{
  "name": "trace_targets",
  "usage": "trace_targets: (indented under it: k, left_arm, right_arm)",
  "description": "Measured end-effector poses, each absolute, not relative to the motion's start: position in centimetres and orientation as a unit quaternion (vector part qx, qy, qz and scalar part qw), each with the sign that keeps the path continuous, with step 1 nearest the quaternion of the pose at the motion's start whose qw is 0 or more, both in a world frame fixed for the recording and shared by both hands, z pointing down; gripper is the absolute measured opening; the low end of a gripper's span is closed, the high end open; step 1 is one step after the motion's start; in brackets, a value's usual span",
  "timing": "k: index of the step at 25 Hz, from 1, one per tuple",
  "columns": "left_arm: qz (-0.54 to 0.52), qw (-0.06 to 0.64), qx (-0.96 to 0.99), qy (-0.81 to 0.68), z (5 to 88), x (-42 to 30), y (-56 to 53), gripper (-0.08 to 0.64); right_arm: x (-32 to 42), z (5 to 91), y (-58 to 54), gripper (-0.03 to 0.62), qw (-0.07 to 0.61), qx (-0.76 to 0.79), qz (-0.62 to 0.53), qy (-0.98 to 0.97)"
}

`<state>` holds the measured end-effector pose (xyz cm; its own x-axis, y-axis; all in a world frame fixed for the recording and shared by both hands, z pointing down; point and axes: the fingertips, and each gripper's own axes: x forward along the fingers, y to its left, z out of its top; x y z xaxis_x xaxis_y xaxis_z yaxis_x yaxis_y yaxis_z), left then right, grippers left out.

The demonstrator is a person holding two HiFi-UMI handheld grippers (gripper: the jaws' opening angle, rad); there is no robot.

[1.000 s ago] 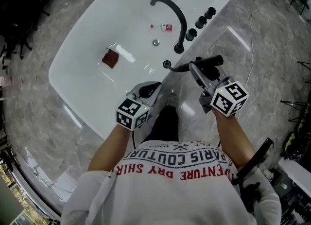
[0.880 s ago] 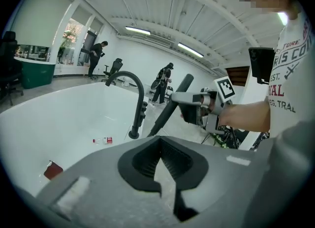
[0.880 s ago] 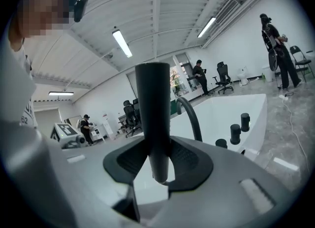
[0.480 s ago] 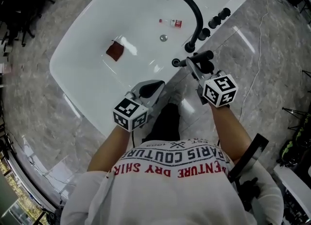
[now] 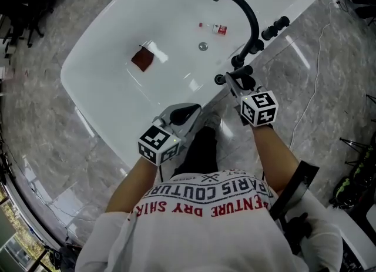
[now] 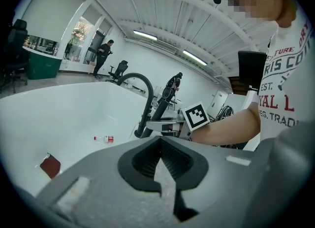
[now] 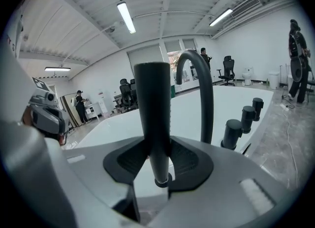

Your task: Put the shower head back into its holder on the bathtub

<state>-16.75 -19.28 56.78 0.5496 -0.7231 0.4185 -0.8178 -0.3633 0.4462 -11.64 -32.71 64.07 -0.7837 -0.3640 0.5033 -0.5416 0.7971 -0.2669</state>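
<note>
Right hand-held gripper (image 7: 158,165) pinching shower head (image 7: 153,104) beside faucet (image 7: 208,109); left hand-held gripper (image 6: 161,159) pressed together.

The person wears a white short-sleeved T-shirt (image 5: 211,229) with red and black lettering, at six o'clock in the head view. The left gripper (image 5: 187,111) and right gripper (image 5: 234,80) are grey shells with black ribbed pads (image 6: 171,157). Each carries a white cube (image 5: 158,143) printed with black square markers.

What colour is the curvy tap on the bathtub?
The tap is black, clearest in right gripper view.
</note>
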Motion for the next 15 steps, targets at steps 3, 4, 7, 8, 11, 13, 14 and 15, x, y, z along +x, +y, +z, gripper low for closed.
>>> trace_targets:
  k: [3, 4, 7, 8, 11, 13, 14, 15]
  left_arm:
    - [0.065, 0.320, 0.817, -0.475, 56.8, -17.2, -19.2, 0.005]
    - [0.063, 0.321, 0.816, -0.477, 56.8, -17.4, -19.3, 0.005]
    - [0.056, 0.323, 0.812, -0.482, 56.7, -18.0, -19.4, 0.005]
    - [0.054, 0.325, 0.812, -0.483, 56.7, -18.2, -19.4, 0.005]
    - [0.049, 0.328, 0.810, -0.484, 56.9, -18.7, -19.6, 0.005]
    - [0.047, 0.329, 0.810, -0.483, 57.1, -18.9, -19.8, 0.005]
    - [0.046, 0.330, 0.809, -0.484, 57.2, -19.0, -19.8, 0.005]
    - [0.045, 0.331, 0.809, -0.484, 57.3, -19.0, -19.9, 0.005]
  right_arm:
    - [-12.1, 64.7, -32.6, 0.135, 0.227, 0.243, 0.196, -0.922]
    - [-12.2, 64.8, -32.6, 0.135, 0.230, 0.242, 0.193, -0.923]
    - [-12.7, 65.3, -32.4, 0.135, 0.242, 0.238, 0.181, -0.923]
    - [-12.8, 65.5, -32.3, 0.135, 0.248, 0.236, 0.176, -0.923]
    - [-13.2, 66.5, -31.9, 0.135, 0.268, 0.228, 0.164, -0.922]
    - [-13.4, 67.0, -31.7, 0.135, 0.275, 0.225, 0.159, -0.921]
    - [-13.6, 67.2, -31.6, 0.135, 0.277, 0.222, 0.156, -0.922]
    - [-13.8, 67.3, -31.5, 0.135, 0.280, 0.218, 0.153, -0.922]
